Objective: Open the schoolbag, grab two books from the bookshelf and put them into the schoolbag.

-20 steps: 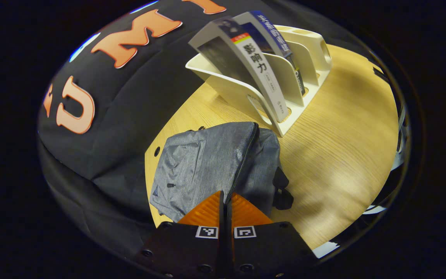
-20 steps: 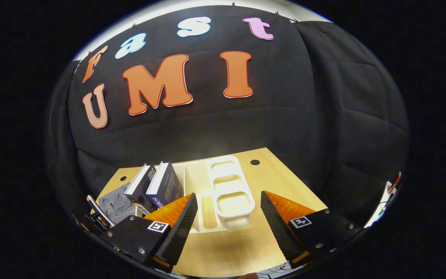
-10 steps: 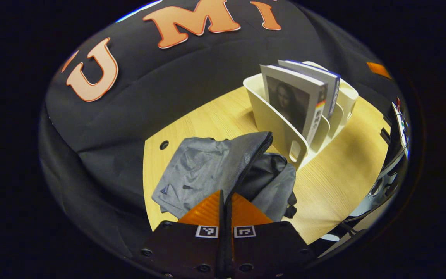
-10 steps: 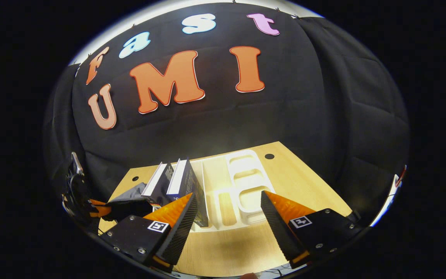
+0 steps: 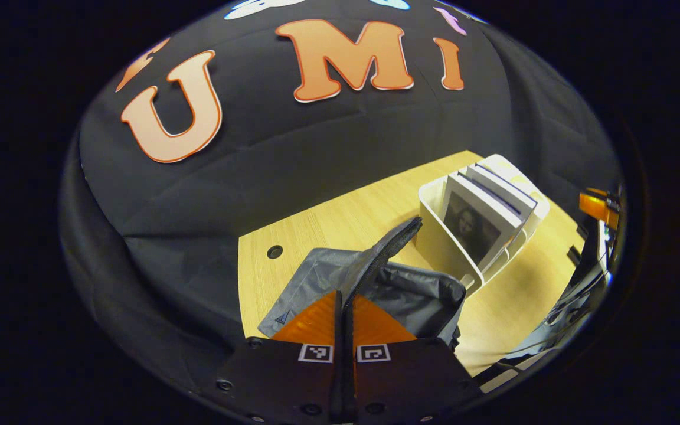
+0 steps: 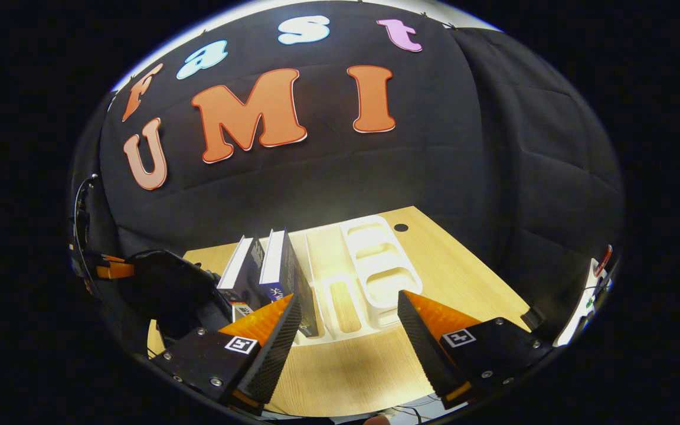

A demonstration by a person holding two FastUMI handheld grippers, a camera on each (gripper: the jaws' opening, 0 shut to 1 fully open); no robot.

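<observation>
- Table (image 5: 328,230): lower centre in both views.
- Schoolbag (image 5: 417,292), lower centre of left gripper view: unzipped, flap raised. Opening looks done; both books left to move.
- Bookshelf (image 6: 369,265), centre of right gripper view, holds two books (image 6: 272,268).
- Left gripper (image 5: 343,313): clenched on the schoolbag's zipper edge.
- Right gripper (image 6: 349,330): spread wide, empty; books upper left of it.

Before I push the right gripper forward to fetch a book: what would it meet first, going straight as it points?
Probably the white bookshelf: its empty slots lie ahead between the open jaws of the right gripper. The two books stand left of that line. Depth is unclear.
</observation>
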